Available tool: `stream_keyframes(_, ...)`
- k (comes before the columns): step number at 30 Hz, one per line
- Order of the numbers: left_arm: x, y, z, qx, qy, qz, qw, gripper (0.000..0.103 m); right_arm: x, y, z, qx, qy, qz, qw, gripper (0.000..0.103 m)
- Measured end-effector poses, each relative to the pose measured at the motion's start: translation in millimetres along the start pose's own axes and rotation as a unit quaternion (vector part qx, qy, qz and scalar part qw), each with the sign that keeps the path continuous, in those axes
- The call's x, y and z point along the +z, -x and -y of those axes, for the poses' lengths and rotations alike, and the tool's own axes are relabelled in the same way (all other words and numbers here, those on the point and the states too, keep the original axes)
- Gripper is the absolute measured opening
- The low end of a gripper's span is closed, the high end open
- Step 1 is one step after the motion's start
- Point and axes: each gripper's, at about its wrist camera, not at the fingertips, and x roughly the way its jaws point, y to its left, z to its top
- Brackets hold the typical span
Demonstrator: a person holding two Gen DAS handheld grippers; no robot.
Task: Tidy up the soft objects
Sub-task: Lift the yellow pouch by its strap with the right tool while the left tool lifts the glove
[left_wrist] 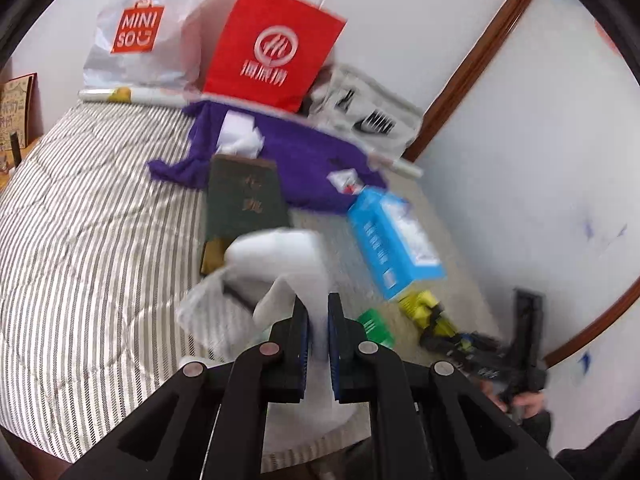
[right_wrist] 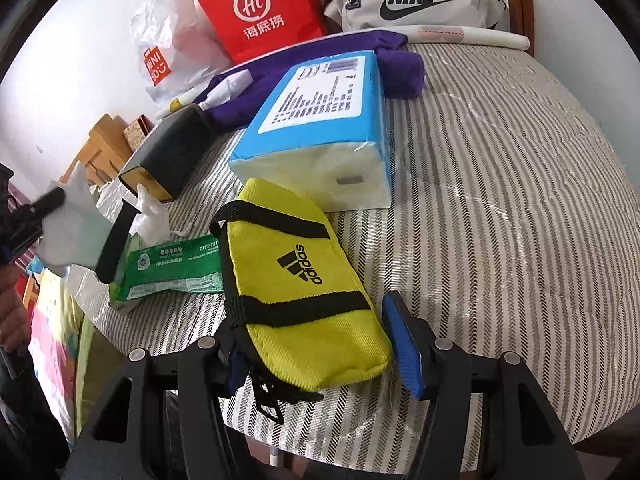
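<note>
My left gripper (left_wrist: 318, 304) is shut on a white soft cloth (left_wrist: 280, 264), which hangs lifted over the striped bedcover (left_wrist: 100, 240). The same cloth (right_wrist: 72, 232) shows at the left edge of the right wrist view. A yellow Adidas pouch (right_wrist: 296, 280) lies flat on the bedcover (right_wrist: 500, 220). My right gripper (right_wrist: 312, 320) stands open, with the pouch's near end between its fingers. Its right pad (right_wrist: 404, 344) sits just beside the pouch's edge; the left pad is mostly hidden behind the pouch. The pouch looks unsqueezed.
A green tissue pack (right_wrist: 168, 268) lies left of the pouch, a blue tissue pack (right_wrist: 320, 120) behind it. Further back sit a dark green box (right_wrist: 172, 156), a purple cloth (right_wrist: 400, 64), a red paper bag (right_wrist: 260, 12), a Miniso bag (right_wrist: 164, 48) and a Nike bag (right_wrist: 412, 0). A wall (left_wrist: 540, 160) borders the bed.
</note>
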Motion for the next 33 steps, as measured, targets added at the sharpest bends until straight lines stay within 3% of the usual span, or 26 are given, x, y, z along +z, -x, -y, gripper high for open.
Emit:
stream_keyframes(3, -9, -29, -9, 0.031, 0.008, -0.041, 0.9986, 0.009, 0, -3, -4, -0.008, 0.007, 0.000, 1.000, 0.060)
stream_keyframes(7, -19, -41, -24, 0.020, 0.035, -0.057, 0.9975, 0.010, 0, -3, -5, -0.008, 0.011, -0.003, 1.000, 0.061)
stream_keyframes(9, -23, -40, -24, 0.018, 0.036, -0.058, 0.9975, 0.015, 0, -4, -5, -0.006, 0.011, -0.002, 1.000, 0.061)
stream_keyframes(11, -25, -40, -22, 0.015, 0.036, -0.062, 0.9973, 0.038, 1, -5, -5, -0.004, 0.012, -0.002, 1.000, 0.064)
stream_keyframes(13, -28, -42, -20, 0.031, 0.035, -0.066, 0.9967, 0.052, 2, -6, -7, -0.006, 0.013, 0.000, 1.000, 0.066)
stream_keyframes(16, -31, -47, -19, 0.041, 0.025, -0.063, 0.9968, 0.048, 3, -9, -11, -0.017, 0.022, 0.003, 1.000, 0.066)
stream_keyframes(19, -34, -48, -17, 0.040, 0.020, -0.054, 0.9976, 0.035, 2, -9, -14, -0.037, 0.035, 0.005, 0.999, 0.054)
stream_keyframes(24, -34, -39, -18, 0.038, 0.018, -0.036, 0.9985, 0.018, -1, -5, -10, -0.044, 0.038, 0.010, 0.998, 0.049)
stream_keyframes(28, -31, -23, -18, 0.016, 0.020, -0.015, 0.9996, 0.010, -2, 8, -6, -0.016, 0.030, 0.016, 0.999, 0.047)
stream_keyframes(30, -27, -12, -17, 0.011, 0.022, -0.001, 0.9997, 0.010, -1, 16, -5, 0.004, 0.023, 0.020, 1.000, 0.035)
stream_keyframes(33, -19, 2, -14, -0.008, 0.025, 0.016, 0.9995, 0.009, 3, 26, -2, 0.023, 0.011, 0.027, 0.999, 0.032)
